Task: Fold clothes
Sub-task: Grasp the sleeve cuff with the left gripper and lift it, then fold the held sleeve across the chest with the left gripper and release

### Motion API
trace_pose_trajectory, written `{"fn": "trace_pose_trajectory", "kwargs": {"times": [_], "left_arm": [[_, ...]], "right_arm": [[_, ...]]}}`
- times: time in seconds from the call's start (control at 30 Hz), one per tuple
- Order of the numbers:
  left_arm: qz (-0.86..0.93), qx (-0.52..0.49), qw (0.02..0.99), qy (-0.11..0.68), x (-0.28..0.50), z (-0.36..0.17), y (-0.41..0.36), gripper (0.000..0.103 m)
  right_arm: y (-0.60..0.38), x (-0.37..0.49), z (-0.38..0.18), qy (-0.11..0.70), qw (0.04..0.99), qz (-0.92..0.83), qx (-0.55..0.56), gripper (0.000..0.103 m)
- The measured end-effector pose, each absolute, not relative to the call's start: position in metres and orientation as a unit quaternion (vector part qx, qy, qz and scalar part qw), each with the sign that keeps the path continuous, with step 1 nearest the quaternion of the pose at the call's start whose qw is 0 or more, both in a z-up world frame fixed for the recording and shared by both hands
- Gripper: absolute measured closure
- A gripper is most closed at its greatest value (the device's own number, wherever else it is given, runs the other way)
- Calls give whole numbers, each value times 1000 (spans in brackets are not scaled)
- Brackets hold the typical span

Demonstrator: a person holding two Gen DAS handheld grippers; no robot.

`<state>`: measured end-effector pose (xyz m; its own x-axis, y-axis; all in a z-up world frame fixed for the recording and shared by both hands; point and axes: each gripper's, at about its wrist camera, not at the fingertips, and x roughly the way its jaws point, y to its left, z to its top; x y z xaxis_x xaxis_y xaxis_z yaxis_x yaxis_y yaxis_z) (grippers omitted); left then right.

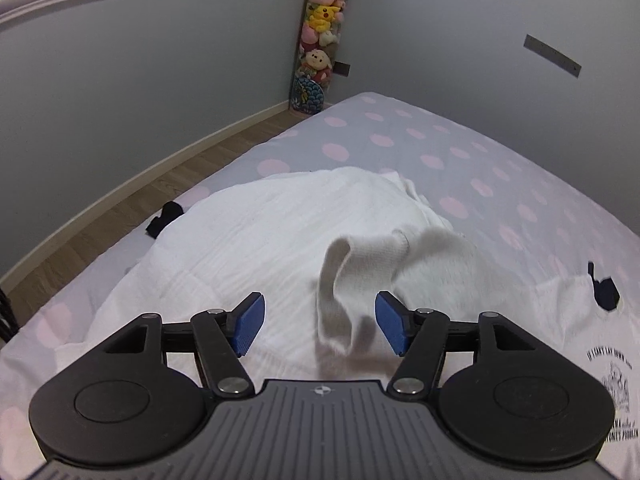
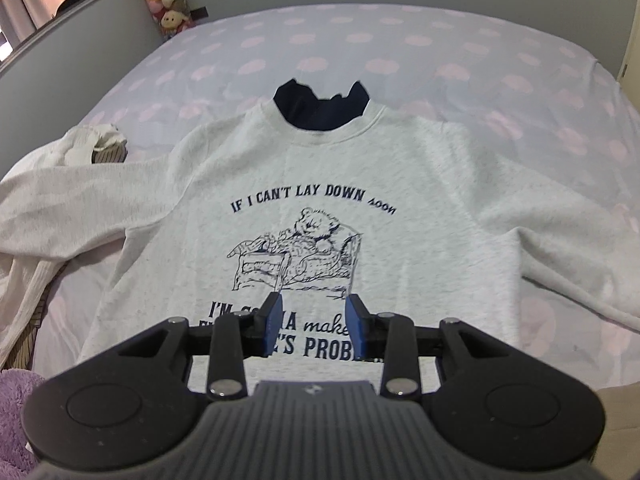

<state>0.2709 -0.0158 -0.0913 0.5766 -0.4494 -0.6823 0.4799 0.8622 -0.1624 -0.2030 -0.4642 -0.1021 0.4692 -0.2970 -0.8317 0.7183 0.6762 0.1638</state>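
Observation:
A pale grey sweatshirt (image 2: 420, 184) with a navy bear print and a dark inner collar lies face up, spread flat on the bed. My right gripper (image 2: 314, 320) is open and empty just above its lower front. In the left wrist view my left gripper (image 1: 320, 322) is open over the sweatshirt's left sleeve; the ribbed cuff (image 1: 352, 280) curls up between the fingers, not clamped. A white textured garment (image 1: 260, 232) lies under and beyond the sleeve. The sweatshirt's print shows at the right edge of the left wrist view (image 1: 612, 384).
The bed sheet (image 2: 400, 40) is lilac with pink dots. A purple fluffy cloth (image 2: 16, 408) sits at the near left. A stack of plush toys (image 1: 320, 28) stands in the room corner. Wooden floor (image 1: 160, 184) runs along the bed's left side, with a black item (image 1: 164, 218) at the bed edge.

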Motion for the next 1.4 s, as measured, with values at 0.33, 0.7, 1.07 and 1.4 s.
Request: {"fn": "trace_pose_trajectory", "kwargs": {"times": [0.33, 0.7, 1.07, 1.4], "left_arm": [[-277, -3, 885, 373, 295, -97, -42, 102], [-373, 23, 879, 297, 222, 25, -120, 102], [-502, 51, 834, 226, 116, 117, -305, 103], [-627, 77, 726, 271, 11, 57, -490, 103]], "right_arm": [[-463, -199, -110, 419, 817, -303, 257, 65], [-476, -235, -121, 380, 824, -301, 294, 65], [-499, -277, -122, 327, 848, -296, 294, 65], [-546, -312, -139, 277, 847, -316, 325, 65]]}}
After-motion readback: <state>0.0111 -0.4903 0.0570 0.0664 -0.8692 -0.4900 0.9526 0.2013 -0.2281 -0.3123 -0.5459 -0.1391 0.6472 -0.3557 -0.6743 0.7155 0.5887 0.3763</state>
